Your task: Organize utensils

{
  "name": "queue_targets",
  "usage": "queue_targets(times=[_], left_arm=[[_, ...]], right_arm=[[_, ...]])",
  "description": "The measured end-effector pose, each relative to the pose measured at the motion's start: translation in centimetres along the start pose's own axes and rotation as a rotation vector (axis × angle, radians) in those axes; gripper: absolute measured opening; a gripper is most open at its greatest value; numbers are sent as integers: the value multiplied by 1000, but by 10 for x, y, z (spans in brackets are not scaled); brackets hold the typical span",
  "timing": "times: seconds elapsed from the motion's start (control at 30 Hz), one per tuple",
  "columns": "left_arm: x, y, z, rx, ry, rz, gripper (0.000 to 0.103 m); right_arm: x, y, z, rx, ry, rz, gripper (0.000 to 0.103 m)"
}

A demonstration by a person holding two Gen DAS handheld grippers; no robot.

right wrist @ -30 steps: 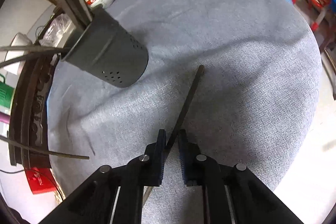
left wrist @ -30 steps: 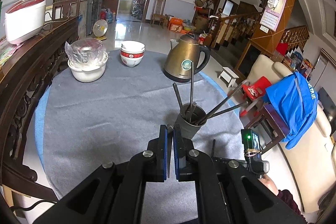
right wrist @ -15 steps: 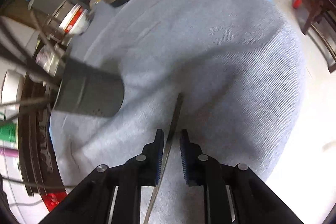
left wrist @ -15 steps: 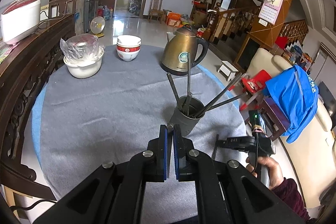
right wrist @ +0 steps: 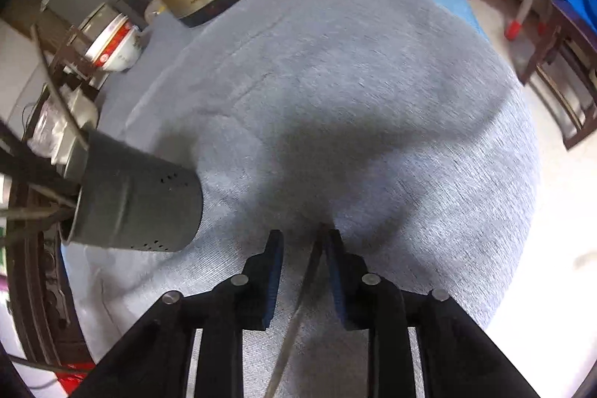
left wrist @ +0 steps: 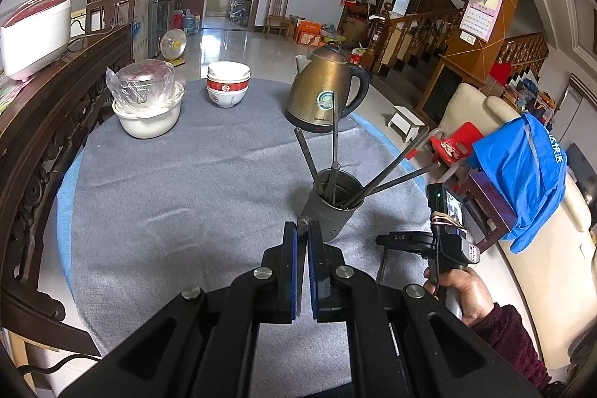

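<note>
Round table w/ grey felt cover (left wrist: 179, 196) fills most of both views. At 12 o'clock on it, brass electric kettle (left wrist: 328, 92); at 11, white pot w/ plastic-wrapped lid (left wrist: 147, 103); betw. them, stacked red-and-white bowls (left wrist: 227, 84). Near table centre, grey perforated utensil holder (left wrist: 330, 207) standing upright, several dark chopsticks (left wrist: 334, 133) fanned out of its mouth toward 11, 12 and 2 o'clock.

Left gripper (left wrist: 302, 241) at 6 o'clock of left view, jaws nearly together on a thin pale chopstick tip (left wrist: 303, 222) poking out just above pads, tip close to holder's base.

Right gripper (right wrist: 302, 245) pointing steeply down at cloth, holder at its 9 o'clock. Jaws narrowly apart, one chopstick (right wrist: 311, 263) lying betw. them, against the right pad, clear gap to the left pad; image blurred. Right hand (left wrist: 462, 290) w/ maroon sleeve at 4 o'clock in left view.
</note>
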State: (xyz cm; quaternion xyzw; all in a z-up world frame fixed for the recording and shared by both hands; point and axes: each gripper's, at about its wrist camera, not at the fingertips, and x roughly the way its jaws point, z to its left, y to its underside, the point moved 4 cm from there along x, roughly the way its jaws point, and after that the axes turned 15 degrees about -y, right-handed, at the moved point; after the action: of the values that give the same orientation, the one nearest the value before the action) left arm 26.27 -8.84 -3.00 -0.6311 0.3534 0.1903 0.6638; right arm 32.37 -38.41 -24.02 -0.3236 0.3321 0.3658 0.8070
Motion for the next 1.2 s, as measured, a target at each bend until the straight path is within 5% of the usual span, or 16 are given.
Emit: queue_targets(times=[0.03,0.6,0.77,0.9,1.1,1.2], left_arm=[[0,0,0,0,0,1,6],[-29,-15,-6,9,-6,-75,6],[-41,-28,-11,17,-13,-119,6],[-47,-33,-13,14,-8,-137,5],[-37,-23,-12,16,3,-102,6],[-29,-16,-7,9,2,-72,6]], right_arm=[[-1,2,0,0,-19,4,10],[-127,17,86,-292,-262,-306,8],[-167,29,116,-384,-275,-420,8],[-155,25,115,-366,-227,-359,9],[-74,20,59,-161,-194,-110,16],[-46,26,43,-132,-170,-56,16]])
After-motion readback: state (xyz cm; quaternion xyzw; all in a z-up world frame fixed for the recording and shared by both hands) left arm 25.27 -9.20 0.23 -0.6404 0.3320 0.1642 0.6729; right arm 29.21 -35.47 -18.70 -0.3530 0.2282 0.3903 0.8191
